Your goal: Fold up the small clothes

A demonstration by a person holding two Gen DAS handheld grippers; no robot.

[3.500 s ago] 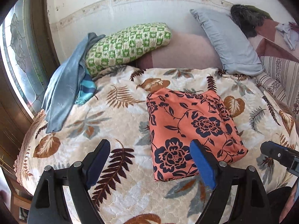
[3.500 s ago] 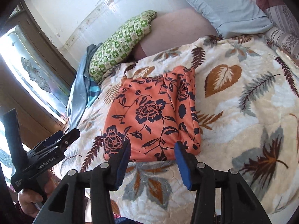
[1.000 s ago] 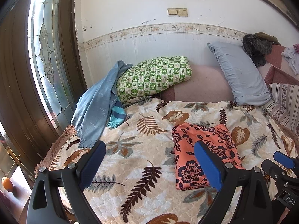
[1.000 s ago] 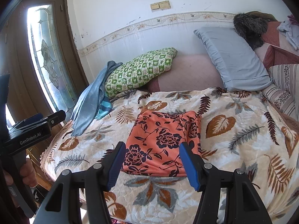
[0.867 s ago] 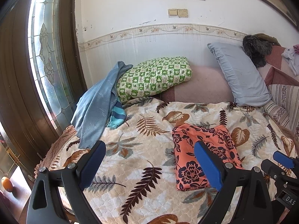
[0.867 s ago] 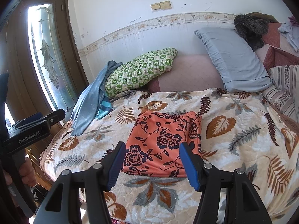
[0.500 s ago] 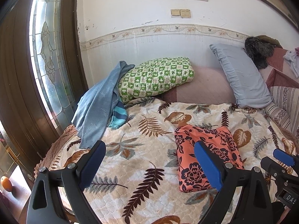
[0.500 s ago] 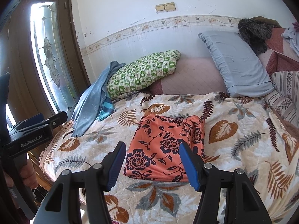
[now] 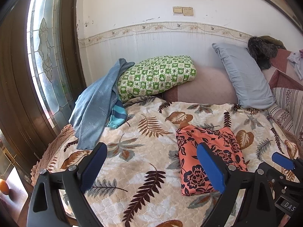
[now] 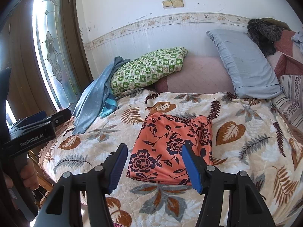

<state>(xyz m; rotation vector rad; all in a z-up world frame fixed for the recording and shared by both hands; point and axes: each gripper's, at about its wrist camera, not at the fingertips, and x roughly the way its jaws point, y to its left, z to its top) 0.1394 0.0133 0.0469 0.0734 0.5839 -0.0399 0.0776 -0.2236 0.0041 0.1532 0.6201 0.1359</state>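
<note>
Neatly squared off, the orange floral garment [image 10: 171,147] lies folded into a rectangle on the leaf-patterned blanket [image 10: 246,143], its long side running away from the cameras and a thicker ridge of layered cloth along its right edge. It sits toward the near edge of the bed, flat, with nothing on top of it. Neither tool touches it. The right gripper [image 10: 154,167] hangs above the garment's near end with its blue-padded fingers spread wide and nothing between them. The left gripper [image 9: 151,167] is likewise held apart and empty, off to the garment's left over bare blanket; its right finger overlaps the cloth only in the line of sight. In the right wrist view the left tool's black body appears at the far left edge, gripped by a hand [image 10: 28,174]. Farther back, a blue sweater [image 9: 94,111] is draped over the bed's left corner, its striped cuff resting on the blanket, and it leans against a green checked pillow [image 9: 157,75]. To the right of that pillow a grey-blue pillow [image 9: 244,79] is propped against the wall, with a dark furry item [image 9: 262,51] just behind its upper corner. A stained-glass door panel [image 9: 45,56] stands at the left.
</note>
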